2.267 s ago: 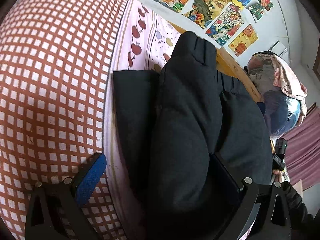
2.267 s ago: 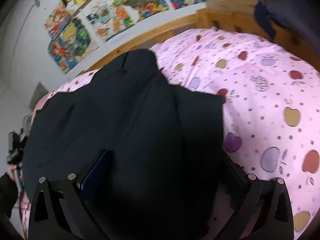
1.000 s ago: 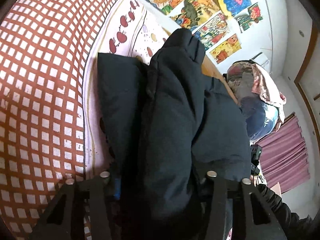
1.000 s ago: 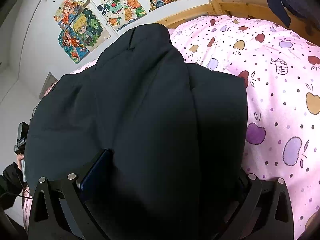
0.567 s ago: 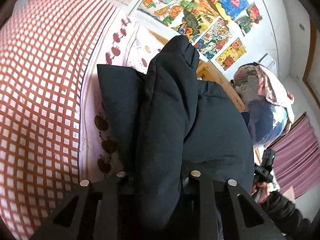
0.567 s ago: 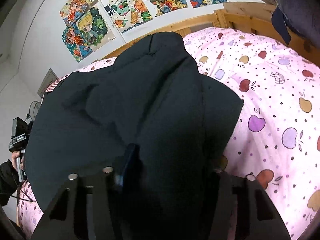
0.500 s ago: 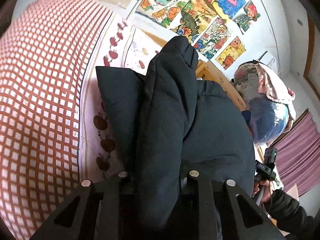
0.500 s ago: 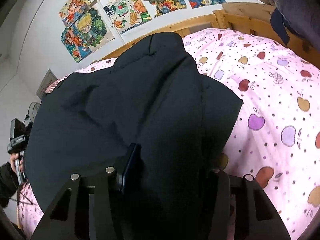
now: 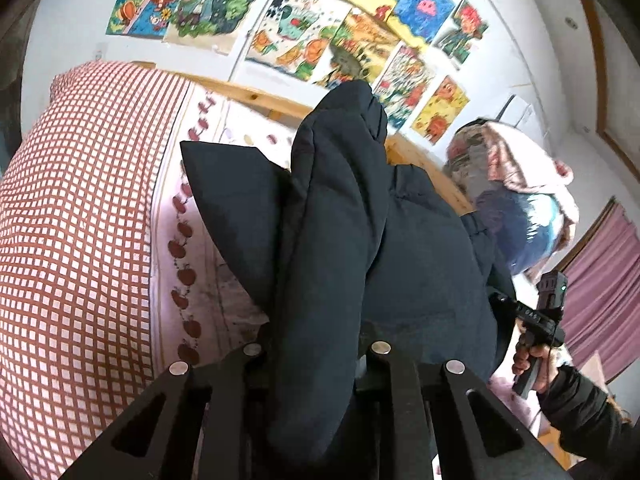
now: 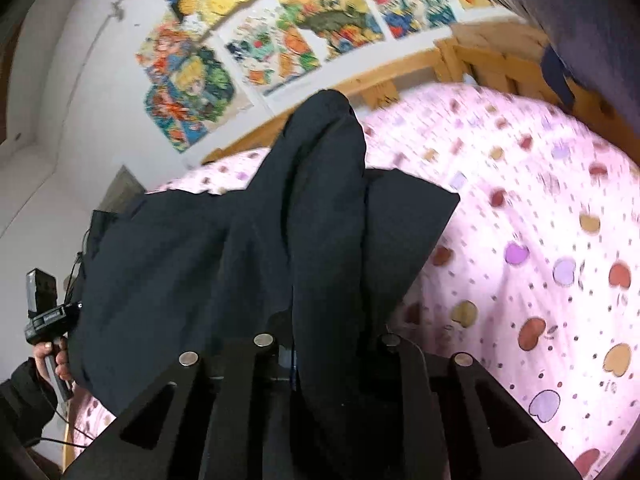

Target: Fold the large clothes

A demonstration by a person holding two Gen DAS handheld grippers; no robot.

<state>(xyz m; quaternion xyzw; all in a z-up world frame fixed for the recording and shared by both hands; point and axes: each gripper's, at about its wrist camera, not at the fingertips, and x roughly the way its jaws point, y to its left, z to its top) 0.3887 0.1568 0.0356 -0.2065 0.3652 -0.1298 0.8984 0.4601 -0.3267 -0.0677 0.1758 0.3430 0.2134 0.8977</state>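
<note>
Pink bed sheet [image 10: 540, 208] below; both grippers [image 9: 316, 354] [image 10: 326, 344] clamped on black jacket [image 9: 340, 220], lifting; next, fold toward far side

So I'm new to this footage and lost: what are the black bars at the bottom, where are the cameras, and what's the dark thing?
No robot here: a person holds a two-finger gripper in each hand, each with a fisheye camera looking along its fingers. The black bars are those fingers. Left gripper and right gripper are each shut on a fold of a black padded jacket, which lies over a bed with a pink apple-print sheet and a red checked quilt. Drawings hang on the wall behind.
</note>
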